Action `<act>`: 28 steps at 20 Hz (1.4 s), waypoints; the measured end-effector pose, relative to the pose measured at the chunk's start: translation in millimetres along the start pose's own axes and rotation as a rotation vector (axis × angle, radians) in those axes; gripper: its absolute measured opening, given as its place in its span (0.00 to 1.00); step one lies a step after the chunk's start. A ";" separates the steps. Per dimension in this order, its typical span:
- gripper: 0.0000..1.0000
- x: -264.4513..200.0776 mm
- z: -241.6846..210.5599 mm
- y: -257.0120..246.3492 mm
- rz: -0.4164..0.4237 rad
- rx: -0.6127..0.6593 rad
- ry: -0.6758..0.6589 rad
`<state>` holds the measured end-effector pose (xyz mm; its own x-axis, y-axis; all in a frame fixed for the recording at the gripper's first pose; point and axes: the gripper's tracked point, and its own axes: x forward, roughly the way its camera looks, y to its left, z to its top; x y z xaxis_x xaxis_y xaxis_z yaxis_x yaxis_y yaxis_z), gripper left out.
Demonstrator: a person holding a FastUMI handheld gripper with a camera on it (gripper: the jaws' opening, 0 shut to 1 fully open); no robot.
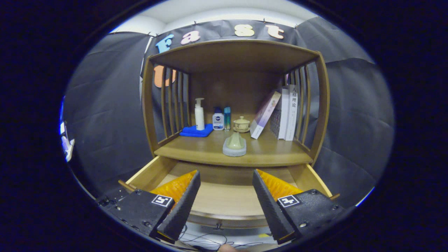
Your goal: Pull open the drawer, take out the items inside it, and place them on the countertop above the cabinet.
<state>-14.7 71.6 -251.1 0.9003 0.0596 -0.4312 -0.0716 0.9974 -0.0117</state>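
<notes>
Gripper: the gripper (226,178) hangs over the drawer with its fingers spread wide and nothing between them.
Drawer: the drawer (227,199) is pulled out under the countertop; its wooden bottom shows bare between the fingers, and its side walls run out past both fingers.
Countertop: the countertop (273,152) lies just beyond the fingertips, above the drawer.
Item: a pale green cone-shaped piece on a grey round base (234,144) sits near the countertop's front edge, straight ahead of the gap between the fingers.
Back row: a white pump bottle (199,114) stands on a blue cloth (196,131); beside it a small bottle (218,119), a thin blue tube (227,118) and a lidded cup (241,124) on a saucer.
Books: books (285,113) stand at the right slats, one leaning against them.
In the way: only the item lies ahead of the fingers.
Below: cables (210,239) lie under the drawer front.
</notes>
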 end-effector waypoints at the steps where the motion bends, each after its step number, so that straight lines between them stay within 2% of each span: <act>1: 0.95 -6.1 -5.9 0.7 -0.001 0.001 -0.015; 7: 0.94 -23.7 -49.7 12.2 -0.023 0.012 -0.060; 11: 0.94 -24.2 -92.6 15.3 -0.047 -0.014 -0.021; 16: 0.94 -5.9 -133.3 7.5 -0.090 0.023 0.050; 21: 0.94 4.1 -140.9 5.6 -0.139 0.026 0.052; 28: 0.93 18.6 -133.5 10.5 -0.140 0.013 0.026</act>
<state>-56.1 77.6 -379.7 0.8894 -0.0812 -0.4498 0.0597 0.9963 -0.0618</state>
